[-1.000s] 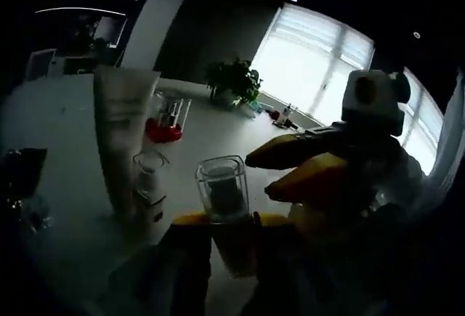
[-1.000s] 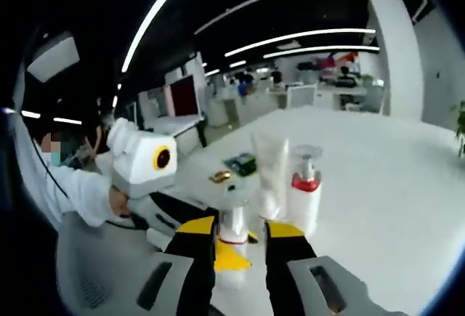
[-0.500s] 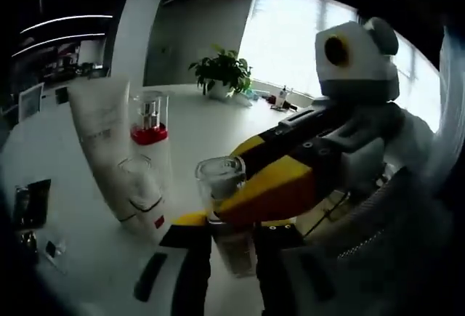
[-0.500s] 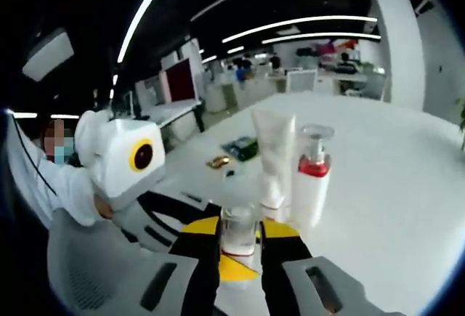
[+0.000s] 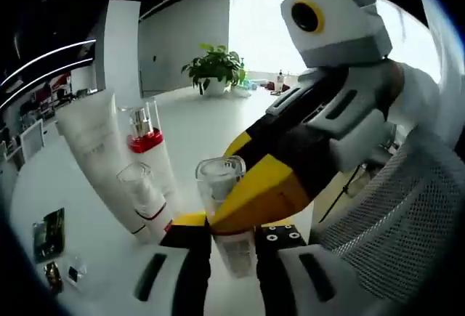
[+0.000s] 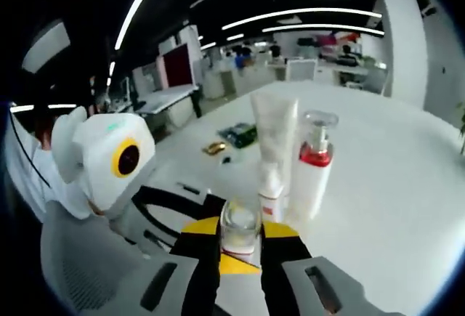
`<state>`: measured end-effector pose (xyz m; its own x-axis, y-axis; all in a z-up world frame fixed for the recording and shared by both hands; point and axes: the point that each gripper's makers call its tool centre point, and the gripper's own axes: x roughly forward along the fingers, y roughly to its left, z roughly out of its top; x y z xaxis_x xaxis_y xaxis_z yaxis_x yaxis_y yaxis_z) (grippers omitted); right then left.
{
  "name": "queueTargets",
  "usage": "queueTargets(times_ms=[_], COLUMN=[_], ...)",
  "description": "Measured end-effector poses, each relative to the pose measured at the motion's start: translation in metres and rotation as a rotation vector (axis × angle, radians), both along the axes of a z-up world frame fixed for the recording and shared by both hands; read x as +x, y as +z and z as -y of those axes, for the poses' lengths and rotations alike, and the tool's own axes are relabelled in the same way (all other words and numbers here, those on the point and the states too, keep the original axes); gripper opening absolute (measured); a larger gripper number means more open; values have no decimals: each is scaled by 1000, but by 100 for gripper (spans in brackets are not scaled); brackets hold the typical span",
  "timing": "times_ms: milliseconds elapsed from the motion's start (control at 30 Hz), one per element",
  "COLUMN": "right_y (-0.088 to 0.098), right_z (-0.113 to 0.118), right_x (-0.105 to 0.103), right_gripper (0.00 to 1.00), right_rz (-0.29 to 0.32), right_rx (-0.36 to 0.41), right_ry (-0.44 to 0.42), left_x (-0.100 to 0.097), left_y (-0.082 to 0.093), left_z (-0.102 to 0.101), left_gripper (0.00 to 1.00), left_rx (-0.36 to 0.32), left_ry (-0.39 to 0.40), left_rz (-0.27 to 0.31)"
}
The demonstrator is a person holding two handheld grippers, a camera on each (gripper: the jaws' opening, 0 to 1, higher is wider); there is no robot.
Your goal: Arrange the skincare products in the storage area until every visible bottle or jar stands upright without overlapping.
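Bottle: small clear bottle (image 5: 221, 189) w/ glassy square cap, held upright between both grippers just above the white table (image 5: 196, 123); red band low on its body in right gripper view (image 6: 239, 235).
Left gripper: left gripper (image 5: 231, 240) jaws clamped on the bottle's lower body.
Right gripper: right gripper (image 6: 240, 237) jaws closed on the same bottle from the opposite side (its yellow tip crosses the left gripper view at (image 5: 254, 189)).
Handling: prob. rigid, light, smooth-sided, so likely slippery and breakable if dropped; best taken low on the body, below the cap, as both pairs of jaws sit now.
Neighbours: white tube (image 5: 94, 142) standing cap-down, pump bottle (image 5: 149, 149) w/ red collar, small capped bottle (image 5: 142, 196) in front, all upright and close together; room to set the held one down beside them w/o overlap seems tight.
Surface: table glossy, flat, white; dark packets (image 5: 49, 225) lie near its edge.
Room: open office, potted plant (image 5: 214, 69) by bright window, ceiling light strips (image 6: 305, 14), mesh chair (image 5: 385, 221) at the table's edge.
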<state>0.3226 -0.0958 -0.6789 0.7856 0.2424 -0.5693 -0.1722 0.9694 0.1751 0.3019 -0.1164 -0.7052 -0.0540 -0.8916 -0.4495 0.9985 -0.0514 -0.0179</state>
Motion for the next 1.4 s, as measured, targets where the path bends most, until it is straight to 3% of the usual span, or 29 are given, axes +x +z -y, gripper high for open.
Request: queueTargets(times_ms=[200, 367, 600, 733, 867, 933, 1033, 1200, 1400], right_y=[-1, -2, -11, -15, -22, -17, -15, -14, -13], right_z=[1, 2, 2, 13, 26, 33, 43, 45, 51], right_x=[-4, -5, -2, 3, 11, 17, 23, 32, 41], right_gripper=[12, 11, 11, 11, 11, 11, 11, 11, 11], right_rz=[-35, -61, -103, -112, -109, -84, -62, -28, 10], right_rx=[24, -8, -4, -61, -101, -107, -195, -169, -193], right_ry=[-23, -37, -60, -81, -106, -122, -120, -137, -151], left_x=[-3, -4, 0, 10, 10, 11, 13, 10, 8], left_y=[-1, -1, -10, -7, -7, -7, -8, -9, -11], left_z=[1, 3, -1, -2, -3, -4, -5, -4, -4], left_gripper=[18, 19, 22, 22, 20, 24, 19, 19, 19], left_rx=[-3, -7, 34, 36, 36, 36, 42, 43, 47], left_ry=[-35, -49, -47, 3, 8, 12, 13, 7, 1], left_rz=[21, 42, 54, 10, 3, 7, -9, -15, -11])
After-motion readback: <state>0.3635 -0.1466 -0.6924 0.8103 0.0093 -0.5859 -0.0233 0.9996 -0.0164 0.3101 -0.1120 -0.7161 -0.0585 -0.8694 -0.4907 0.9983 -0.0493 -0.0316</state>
